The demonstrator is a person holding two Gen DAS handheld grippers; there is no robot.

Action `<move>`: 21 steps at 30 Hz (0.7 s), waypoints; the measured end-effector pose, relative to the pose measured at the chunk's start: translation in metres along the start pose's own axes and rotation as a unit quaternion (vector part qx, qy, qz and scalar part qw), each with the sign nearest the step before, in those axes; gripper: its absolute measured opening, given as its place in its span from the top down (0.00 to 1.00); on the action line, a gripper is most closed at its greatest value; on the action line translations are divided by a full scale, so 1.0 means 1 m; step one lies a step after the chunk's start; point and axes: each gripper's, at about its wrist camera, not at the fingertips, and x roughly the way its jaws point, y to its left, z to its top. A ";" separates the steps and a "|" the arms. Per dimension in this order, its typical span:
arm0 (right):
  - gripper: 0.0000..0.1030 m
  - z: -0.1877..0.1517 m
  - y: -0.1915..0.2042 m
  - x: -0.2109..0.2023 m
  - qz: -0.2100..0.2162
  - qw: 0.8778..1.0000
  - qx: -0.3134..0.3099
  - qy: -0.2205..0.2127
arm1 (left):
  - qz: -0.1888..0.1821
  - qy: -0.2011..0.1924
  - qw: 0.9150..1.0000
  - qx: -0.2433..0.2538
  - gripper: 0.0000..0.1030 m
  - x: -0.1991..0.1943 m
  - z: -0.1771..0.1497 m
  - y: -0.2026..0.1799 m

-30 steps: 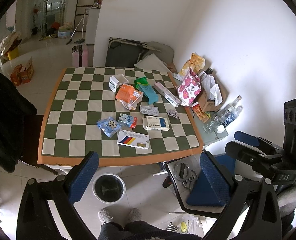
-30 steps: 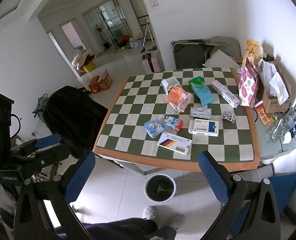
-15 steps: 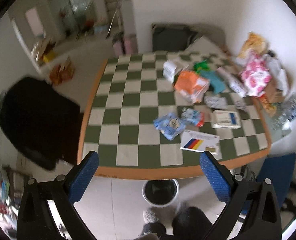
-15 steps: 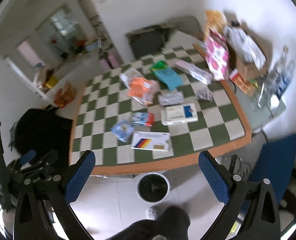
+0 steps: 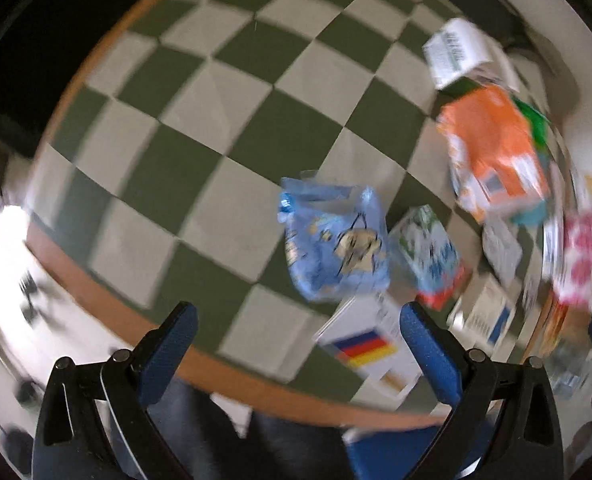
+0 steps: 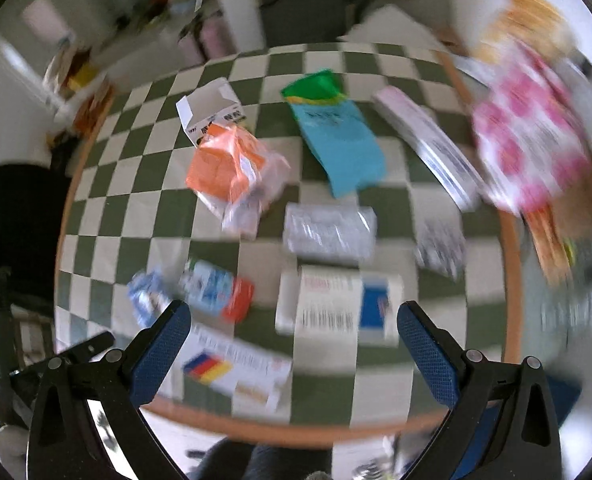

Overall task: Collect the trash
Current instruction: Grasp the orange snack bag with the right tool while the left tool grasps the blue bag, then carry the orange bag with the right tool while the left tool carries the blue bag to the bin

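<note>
Trash litters your checkered worktop [image 5: 200,128]. Nearest your left claw [image 5: 296,344], spread wide and empty, lies a flag-striped box [image 5: 369,350], then a blue wrapper [image 5: 335,248]. Your right claw [image 6: 292,344], also spread and empty, hovers before a white carton [image 6: 337,306]; farther off sit an orange packet [image 6: 228,164] and a teal pouch [image 6: 341,136].

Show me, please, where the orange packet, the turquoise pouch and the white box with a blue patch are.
orange packet [image 6: 220,164]: right wrist view, middle of its orange face.
turquoise pouch [image 6: 341,140]: right wrist view, centre of its flat body.
white box with a blue patch [image 6: 327,304]: right wrist view, its white printed top.
</note>
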 end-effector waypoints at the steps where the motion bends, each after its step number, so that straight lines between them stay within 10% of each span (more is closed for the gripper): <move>1: 0.00 0.018 0.005 0.013 -0.002 1.000 -0.018 0.006 | 0.001 0.007 1.000 -0.015 0.00 0.009 0.005 -0.002; 8: 0.00 0.109 0.063 0.112 -0.020 0.987 -0.151 0.047 | -0.002 0.041 0.994 -0.105 0.04 0.053 0.033 -0.013; 13: 0.04 0.128 0.085 0.169 -0.033 0.977 -0.194 0.084 | 0.031 0.047 0.993 -0.106 0.30 0.060 0.037 -0.015; 18: 0.67 0.125 0.083 0.185 -0.012 0.977 -0.191 0.095 | 0.053 0.030 0.993 -0.101 0.37 0.046 0.038 -0.010; 21: 0.77 0.121 0.079 0.180 0.011 0.980 -0.178 0.089 | 0.070 0.015 0.993 -0.093 0.37 0.031 0.040 -0.005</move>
